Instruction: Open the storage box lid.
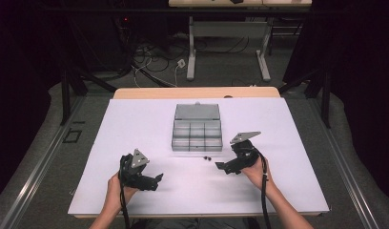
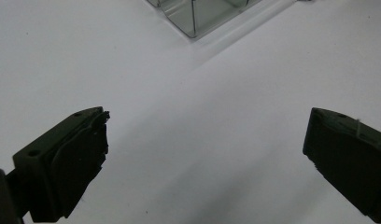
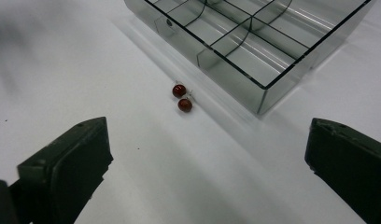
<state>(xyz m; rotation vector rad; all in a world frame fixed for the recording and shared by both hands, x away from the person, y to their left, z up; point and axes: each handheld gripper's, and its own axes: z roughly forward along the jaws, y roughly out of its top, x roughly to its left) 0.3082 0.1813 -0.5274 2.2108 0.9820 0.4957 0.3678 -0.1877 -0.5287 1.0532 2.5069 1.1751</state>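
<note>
Lying beside the clear compartment box [image 3: 254, 51], two glossy red beads [image 3: 181, 97]; both claws released.

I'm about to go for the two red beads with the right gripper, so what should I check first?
1. Right gripper jaws open and empty: ok.
2. Beads in sight ahead of the right jaws, lying on the table: ok.
3. Beads apart enough to take one alone: not ok, they lie side by side, about touching.
4. Room beside the box for a jaw: cannot tell, the beads lie close to its front wall.
5. Box open, compartments reachable: ok, lid laid back.
6. Left gripper out of the way: ok, open and empty, off to the left of the beads.
</note>
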